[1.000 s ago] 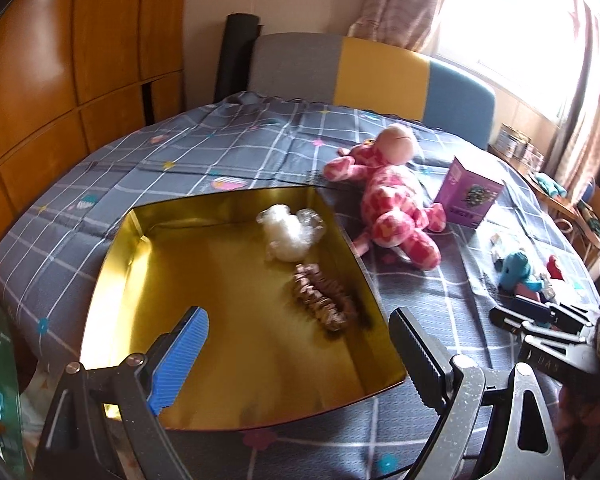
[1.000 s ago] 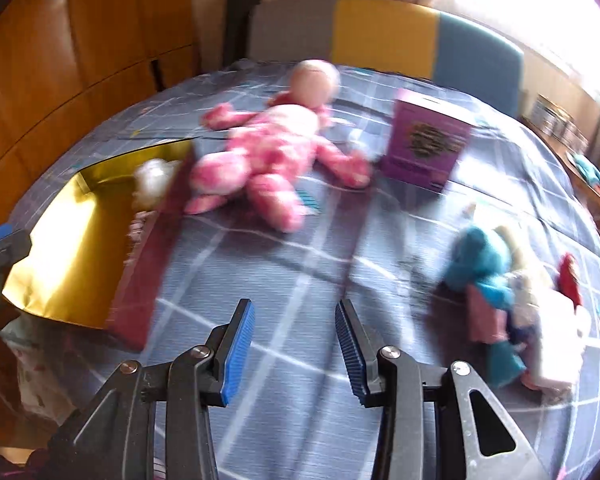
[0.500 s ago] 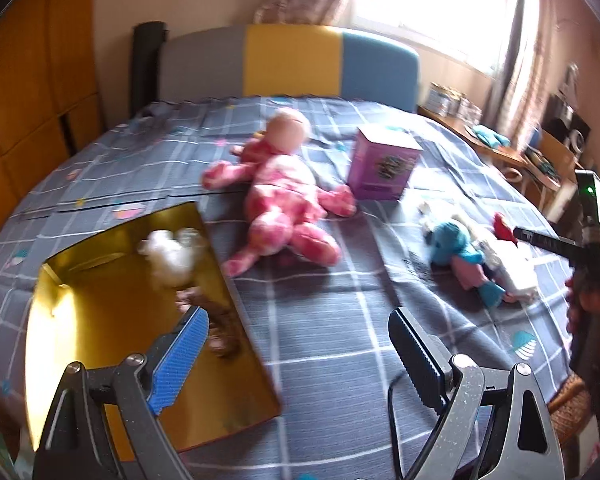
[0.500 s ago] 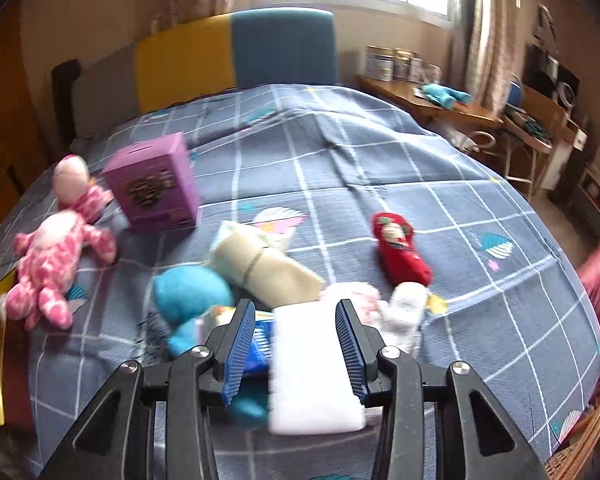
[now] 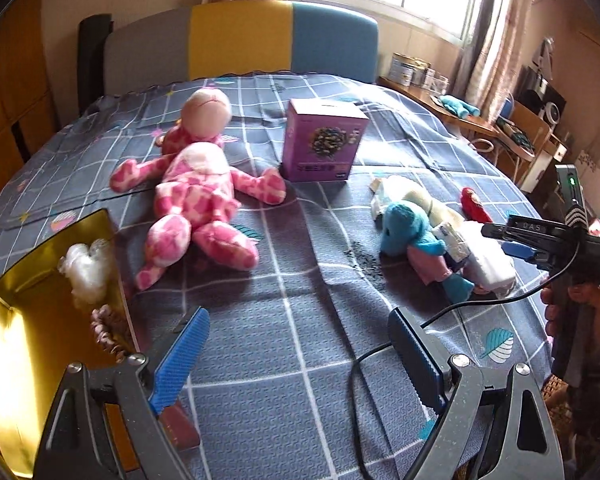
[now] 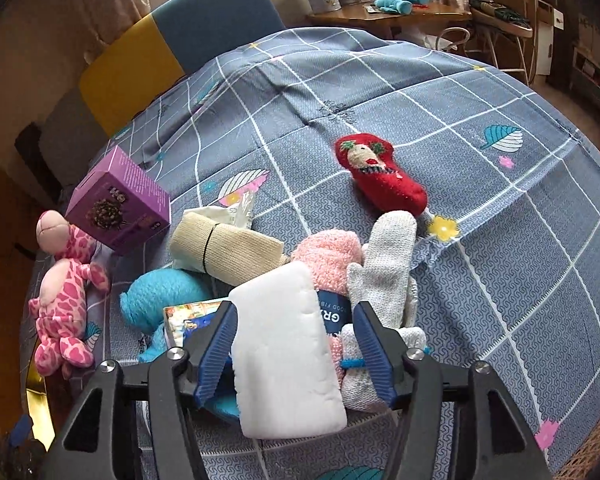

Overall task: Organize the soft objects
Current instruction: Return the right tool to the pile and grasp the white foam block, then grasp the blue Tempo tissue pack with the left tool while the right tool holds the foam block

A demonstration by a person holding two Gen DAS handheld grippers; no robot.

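Right gripper jaws have just been opening, straddling white pad, not pinching. Left gripper wide, empty. Risk: closing snags the glove beside pad.

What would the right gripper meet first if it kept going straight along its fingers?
Most likely the white rectangular foam pad, which already lies between the open fingers of the right gripper; they have just been opening. Contact is unclear.

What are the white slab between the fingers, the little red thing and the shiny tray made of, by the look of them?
The white slab looks like soft padded fabric or foam: matte, faintly dimpled, rounded edges. The red thing seems fuzzy knit, perhaps a sock, with a stitched figure. The tray looks like gold metal or foil-coated card; its mirror-like glare cannot settle which.
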